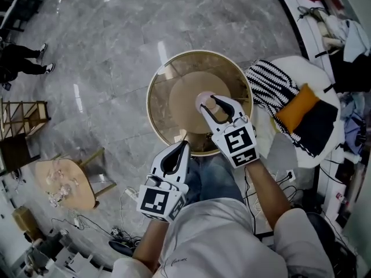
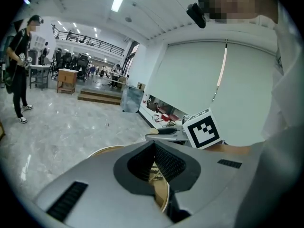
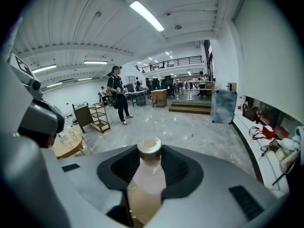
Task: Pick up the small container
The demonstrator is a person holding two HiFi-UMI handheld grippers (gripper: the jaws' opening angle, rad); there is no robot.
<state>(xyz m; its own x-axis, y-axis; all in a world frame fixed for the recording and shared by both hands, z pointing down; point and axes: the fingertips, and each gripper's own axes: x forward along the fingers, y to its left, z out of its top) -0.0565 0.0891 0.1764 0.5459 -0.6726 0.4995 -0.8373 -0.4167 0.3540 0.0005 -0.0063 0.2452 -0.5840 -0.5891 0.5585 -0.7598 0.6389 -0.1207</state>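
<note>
The small container [image 3: 149, 172] is pale pink with a tan cap. The right gripper [image 1: 210, 104] and left gripper [image 1: 184, 146] are light grey with black pads, each carrying a black-and-white square-marker cube. The round table [image 1: 156, 112] is amber-tinted glass with a gold rim (the floor [image 1: 104, 33] under it is grey veined marble). There is also a black-and-white zigzag cloth [image 1: 269, 86] and an orange cushion [image 1: 297, 108].

Grey marble floor [image 1: 104, 45]. Round glass table [image 1: 165, 80] at centre. Left of it: wooden side table [image 1: 65, 184] and shelf rack [image 1: 23, 116]. Right of it: white seat [image 1: 290, 65]. Ceiling strip lights [image 3: 147, 15] lit.
</note>
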